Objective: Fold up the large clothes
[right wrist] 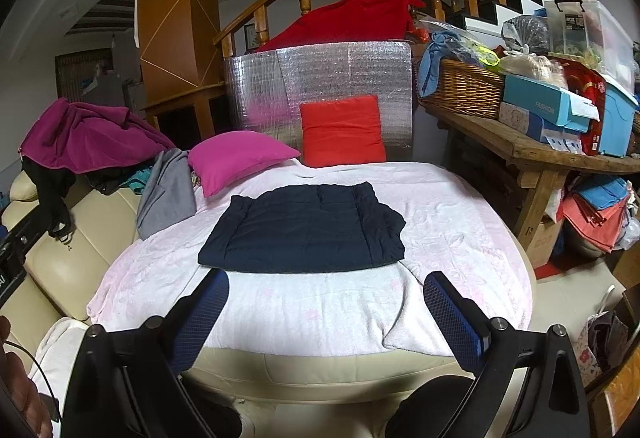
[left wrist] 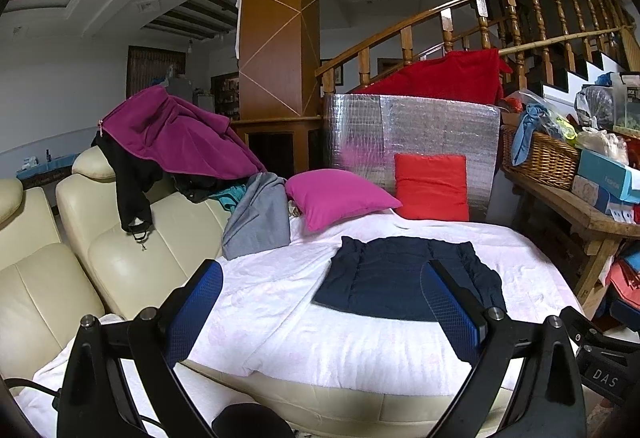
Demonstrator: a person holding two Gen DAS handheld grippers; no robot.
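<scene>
Readable text is sparse. In the right wrist view, a light blue cardboard shoebox (right wrist: 538,102) on the wooden side table carries the word "FASHION" in pale caps along its long side. Behind it, a clear plastic storage bin w/ black label (right wrist: 572,22) shows white lettering, approx. "ROX", too small to confirm. In the left wrist view, a black device edge (left wrist: 604,378) at lower right bears white letters "DAS", cut off by the frame. Other boxes' print is illegible.

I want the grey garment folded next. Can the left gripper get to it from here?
Probably yes. The left gripper is open and holds nothing, and the grey garment lies uncovered on the white blanket, beside the magenta pillow; nothing lies between.
</scene>
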